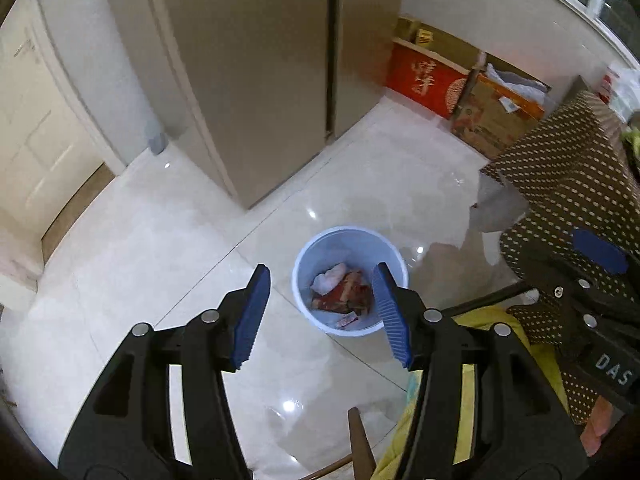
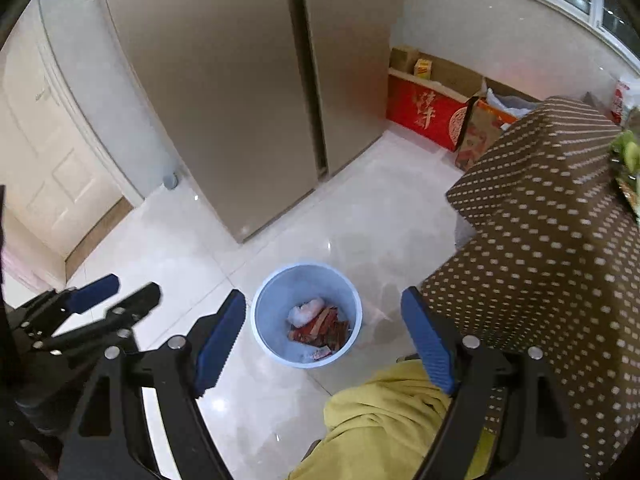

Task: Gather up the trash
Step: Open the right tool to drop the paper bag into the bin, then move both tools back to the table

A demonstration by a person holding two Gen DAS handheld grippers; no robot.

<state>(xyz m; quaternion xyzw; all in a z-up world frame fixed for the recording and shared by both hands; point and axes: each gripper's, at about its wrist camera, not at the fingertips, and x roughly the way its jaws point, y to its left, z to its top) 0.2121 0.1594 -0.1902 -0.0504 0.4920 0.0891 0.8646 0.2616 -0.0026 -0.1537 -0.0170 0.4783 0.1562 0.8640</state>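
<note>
A light blue trash bin (image 1: 308, 256) stands on the pale tiled floor, also in the right wrist view (image 2: 266, 300). It holds red wrappers (image 1: 348, 292) and a crumpled white tissue (image 1: 328, 278); these also show in the right wrist view as wrappers (image 2: 324, 330) and tissue (image 2: 306, 310). My left gripper (image 1: 320, 312) is open and empty, high above the bin. My right gripper (image 2: 326, 340) is open and empty, also above the bin. The right gripper shows at the right edge of the left view (image 1: 592, 264), and the left gripper at the left of the right view (image 2: 104, 300).
A tall beige fridge (image 1: 260, 80) stands behind the bin. Red and brown cardboard boxes (image 1: 432, 80) line the far wall. A table with a brown dotted cloth (image 2: 552, 240) is at the right. A yellow cloth (image 2: 384, 412) lies below the right gripper. A white door (image 1: 36, 128) is at left.
</note>
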